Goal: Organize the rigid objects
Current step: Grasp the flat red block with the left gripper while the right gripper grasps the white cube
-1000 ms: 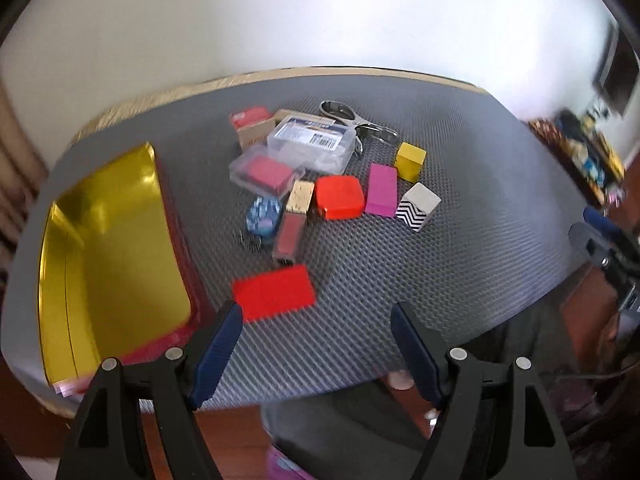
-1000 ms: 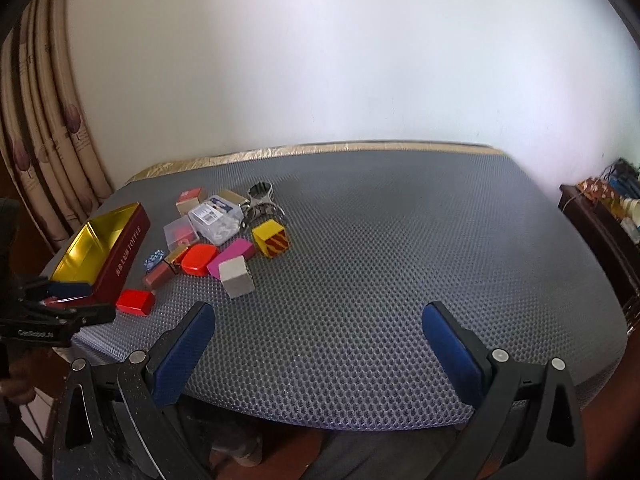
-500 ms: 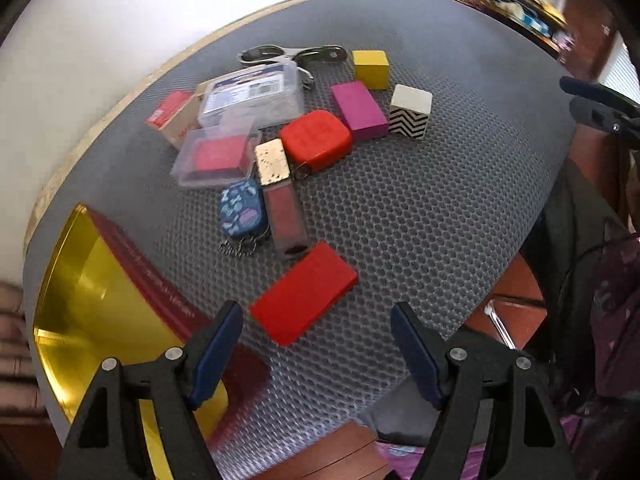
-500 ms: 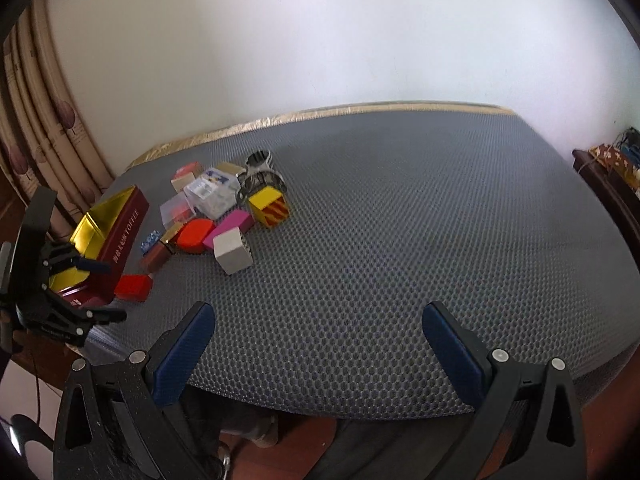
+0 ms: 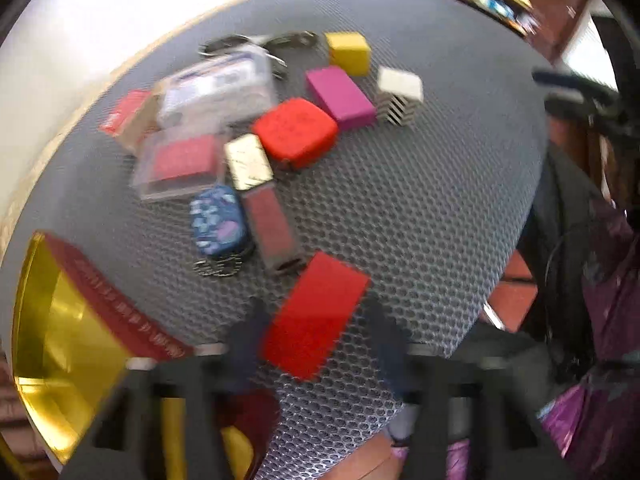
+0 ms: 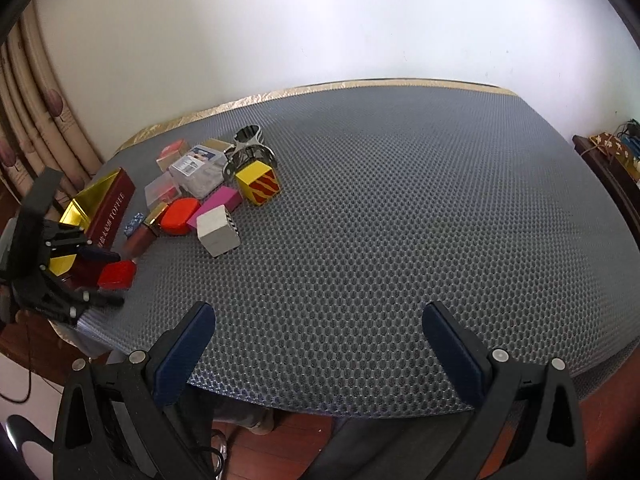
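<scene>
A flat red box point(image 5: 316, 316) lies near the table's front edge, between the open fingers of my left gripper point(image 5: 316, 344); the view is blurred and contact is unclear. It also shows in the right wrist view point(image 6: 117, 275) with the left gripper point(image 6: 106, 278) around it. Behind it lies a cluster: a blue patterned case point(image 5: 218, 220), a rounded orange-red box point(image 5: 296, 132), a magenta block point(image 5: 340, 98), a yellow cube point(image 5: 348, 53), a striped white cube point(image 5: 400, 94) and clear plastic boxes point(image 5: 216, 84). My right gripper point(image 6: 318, 356) is open and empty over the front edge.
A red tin with a gold inside point(image 5: 60, 328) stands open at the left, also seen in the right wrist view point(image 6: 105, 204). Metal scissors point(image 6: 248, 148) lie behind the cluster. The grey honeycomb mat point(image 6: 400, 220) covers the table. Curtains point(image 6: 24, 120) hang at left.
My left gripper has moved forward and down so the red box now lies between its fingers. The right gripper has shifted only slightly.
</scene>
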The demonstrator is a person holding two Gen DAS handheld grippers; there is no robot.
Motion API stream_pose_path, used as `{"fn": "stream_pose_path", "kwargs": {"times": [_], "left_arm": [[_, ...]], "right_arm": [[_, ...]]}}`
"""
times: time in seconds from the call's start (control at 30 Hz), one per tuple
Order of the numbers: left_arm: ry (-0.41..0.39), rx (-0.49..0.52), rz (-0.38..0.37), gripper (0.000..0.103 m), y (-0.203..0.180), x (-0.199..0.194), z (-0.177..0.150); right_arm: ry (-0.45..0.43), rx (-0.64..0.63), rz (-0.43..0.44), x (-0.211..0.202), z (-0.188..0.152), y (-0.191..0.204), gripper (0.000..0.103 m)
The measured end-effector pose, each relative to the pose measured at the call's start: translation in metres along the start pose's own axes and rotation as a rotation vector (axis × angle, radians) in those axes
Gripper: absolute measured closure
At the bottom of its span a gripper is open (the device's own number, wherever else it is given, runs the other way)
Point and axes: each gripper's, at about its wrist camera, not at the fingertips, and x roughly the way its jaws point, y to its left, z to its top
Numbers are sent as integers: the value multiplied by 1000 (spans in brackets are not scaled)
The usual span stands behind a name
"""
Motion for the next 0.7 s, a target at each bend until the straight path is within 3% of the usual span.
{"fn": "stream_pose_path", "kwargs": {"times": [0.43, 0.7], "left_arm": [[-134, -277, -74, 73, -40, -31, -24], [-267, -528, -26, 73, -53, -78, -37]], "right_arm": [[-43, -63, 18, -13, 13, 9, 0], [-35, -183, 90, 8, 40, 38, 0]]}}
